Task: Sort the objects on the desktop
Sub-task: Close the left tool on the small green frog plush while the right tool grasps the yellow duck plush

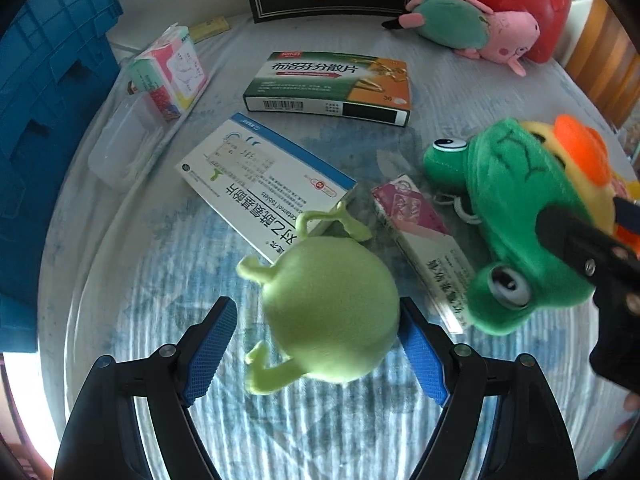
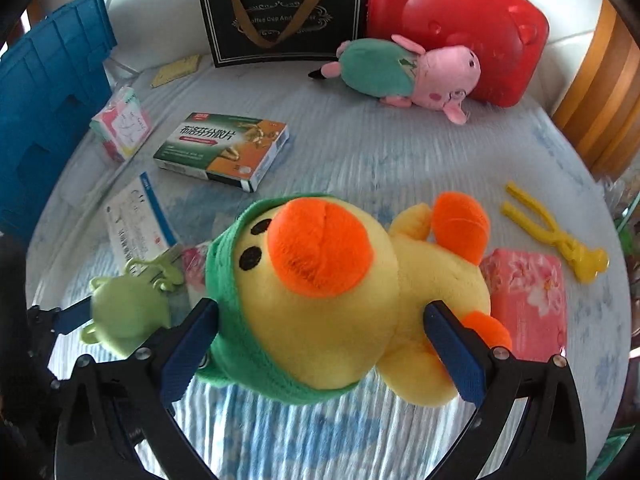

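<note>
Presently, left gripper (image 1: 316, 346) fingers part-open around pale green round plush (image 1: 330, 312), right gripper (image 2: 322, 350) fingers clamped on yellow duck plush in green frog hood (image 2: 332, 300), both above striped blue bench (image 2: 360, 152), medicine boxes (image 1: 328, 84) beyond, pink pig plush (image 2: 404, 74) against red bag (image 2: 460, 20).
</note>
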Demonstrator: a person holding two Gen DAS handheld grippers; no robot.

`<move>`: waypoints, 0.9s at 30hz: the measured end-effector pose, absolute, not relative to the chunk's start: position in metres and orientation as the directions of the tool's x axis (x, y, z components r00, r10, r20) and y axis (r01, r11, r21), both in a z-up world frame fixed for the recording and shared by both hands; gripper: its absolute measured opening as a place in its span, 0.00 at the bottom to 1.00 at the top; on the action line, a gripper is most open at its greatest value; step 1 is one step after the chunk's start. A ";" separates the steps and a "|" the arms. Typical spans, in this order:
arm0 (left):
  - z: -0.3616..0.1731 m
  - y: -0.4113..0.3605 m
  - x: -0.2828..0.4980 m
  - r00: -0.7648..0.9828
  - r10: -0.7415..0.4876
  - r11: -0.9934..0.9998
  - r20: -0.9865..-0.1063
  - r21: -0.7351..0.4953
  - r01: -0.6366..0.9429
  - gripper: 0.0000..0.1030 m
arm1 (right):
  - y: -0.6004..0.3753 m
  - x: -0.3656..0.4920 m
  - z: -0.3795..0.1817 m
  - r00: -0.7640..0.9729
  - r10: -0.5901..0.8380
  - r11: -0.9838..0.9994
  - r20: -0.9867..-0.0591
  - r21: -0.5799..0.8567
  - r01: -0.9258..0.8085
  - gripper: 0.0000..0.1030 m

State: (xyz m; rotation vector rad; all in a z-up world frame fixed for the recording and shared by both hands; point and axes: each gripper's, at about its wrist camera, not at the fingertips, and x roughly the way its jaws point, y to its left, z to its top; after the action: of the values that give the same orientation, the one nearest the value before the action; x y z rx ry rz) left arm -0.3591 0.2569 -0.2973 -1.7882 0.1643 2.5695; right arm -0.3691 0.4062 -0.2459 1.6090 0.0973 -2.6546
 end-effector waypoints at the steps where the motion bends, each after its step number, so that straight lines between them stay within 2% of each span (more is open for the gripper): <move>1: -0.300 0.255 -0.361 -0.343 -0.053 -0.995 -0.938 0.078 -0.060 0.76 | 0.406 -0.372 -0.247 -0.463 0.007 -0.997 -0.886 -0.041 0.062 1.00; 2: -0.303 0.253 -0.362 -0.336 -0.049 -0.996 -0.940 0.072 -0.055 0.66 | 0.406 -0.375 -0.247 -0.468 0.010 -0.997 -0.883 -0.043 0.059 1.00; 3: -0.305 0.252 -0.364 -0.334 -0.045 -0.997 -0.942 0.065 -0.051 0.65 | 0.407 -0.377 -0.248 -0.475 0.011 -0.998 -0.880 -0.042 0.055 1.00; 16: -0.275 0.258 -0.369 -0.423 -0.004 -0.996 -0.906 0.043 -0.083 0.62 | 0.401 -0.380 -0.256 -0.475 0.053 -0.994 -0.878 -0.094 0.062 1.00; 27: -0.285 0.261 -0.360 -0.417 -0.035 -0.990 -0.908 0.088 -0.110 0.62 | 0.399 -0.368 -0.257 -0.479 0.060 -0.993 -0.876 -0.103 0.064 1.00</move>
State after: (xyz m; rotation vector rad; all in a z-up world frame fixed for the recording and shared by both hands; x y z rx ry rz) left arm -0.3598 0.2610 -0.2846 -1.6715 0.2081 2.5985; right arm -0.3679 0.3987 -0.2571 1.6019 0.1906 -2.6929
